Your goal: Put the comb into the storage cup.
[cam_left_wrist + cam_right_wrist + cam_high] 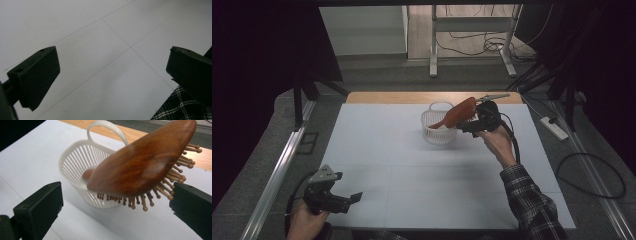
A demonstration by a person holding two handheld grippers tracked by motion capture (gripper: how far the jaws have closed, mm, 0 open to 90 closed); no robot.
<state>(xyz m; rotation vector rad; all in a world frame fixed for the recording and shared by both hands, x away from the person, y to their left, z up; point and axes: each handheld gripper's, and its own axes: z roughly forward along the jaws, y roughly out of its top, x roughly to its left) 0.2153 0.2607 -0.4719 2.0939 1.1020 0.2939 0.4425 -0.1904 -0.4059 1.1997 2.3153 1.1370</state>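
A wooden hairbrush (458, 113) leans in a small white slatted basket (437, 131) at the far middle of the white table (412, 165). Its handle end is down inside the basket (75, 162), and its broad head (142, 167) juts up over the rim with the bristles pointing down. My right gripper (467, 122) is right beside the head. In the right gripper view its jaws (115, 205) stand open on either side of the brush, with the bristle tips close to the right jaw. My left gripper (346, 187) hovers open at the near left corner, with nothing between its jaws (112, 72).
A strip of bare wooden tabletop (412, 97) shows behind the white sheet. A plaid sleeve (532, 200) crosses the near right. A power strip (554, 127) and cables lie on the floor to the right, and metal desk legs (433, 45) stand beyond.
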